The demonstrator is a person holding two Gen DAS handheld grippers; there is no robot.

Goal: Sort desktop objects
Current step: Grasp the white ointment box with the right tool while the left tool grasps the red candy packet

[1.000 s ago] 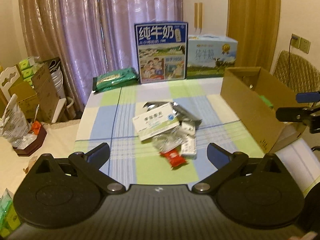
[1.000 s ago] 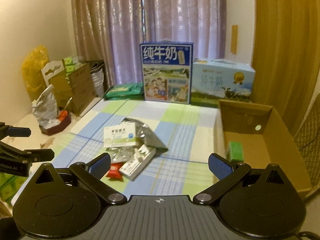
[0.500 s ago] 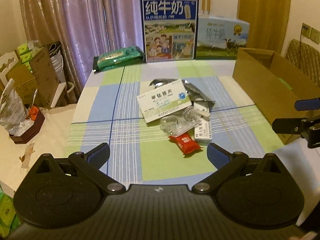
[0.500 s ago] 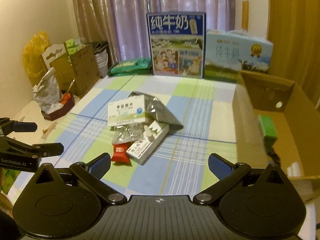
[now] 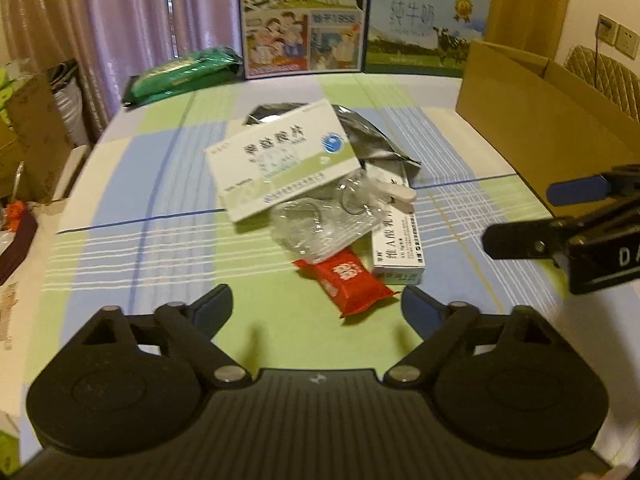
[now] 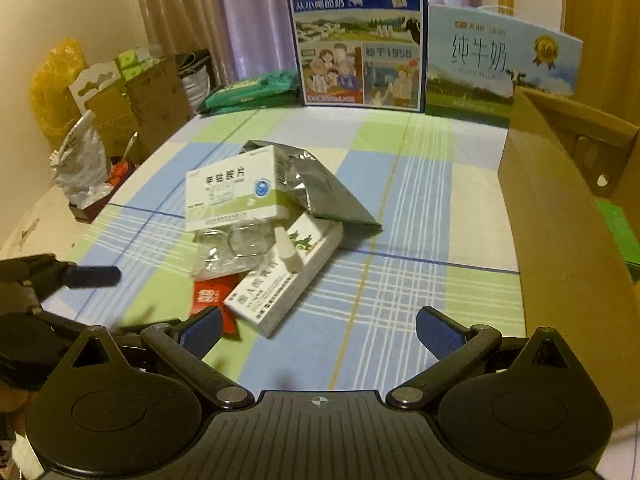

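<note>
Checked surface [image 5: 168, 168], curtained room. Nearest: left hand-held gripper [image 5: 316, 306] spread, empty, low before pile; right hand-held gripper [image 6: 318, 326] spread, empty. Mid-surface pile: one red sachet [image 5: 347, 280], light, crinkly, likely slippery, pinch across middle; one clear blister pack [image 5: 320, 220], springy; two stiff medicine boxes [image 5: 280, 170] [image 5: 396, 246], grip narrow sides; one foil pouch [image 5: 372, 140]. Right: one open cardboard box [image 5: 532, 120]. Far: two milk cartons [image 6: 358, 36].

Medicine box [image 5: 280, 160] atop foil pouch [image 5: 376, 140], frame centre; snack packet [image 5: 348, 280] below; cardboard box [image 5: 548, 120] right; milk cartons [image 5: 304, 20] top.
</note>
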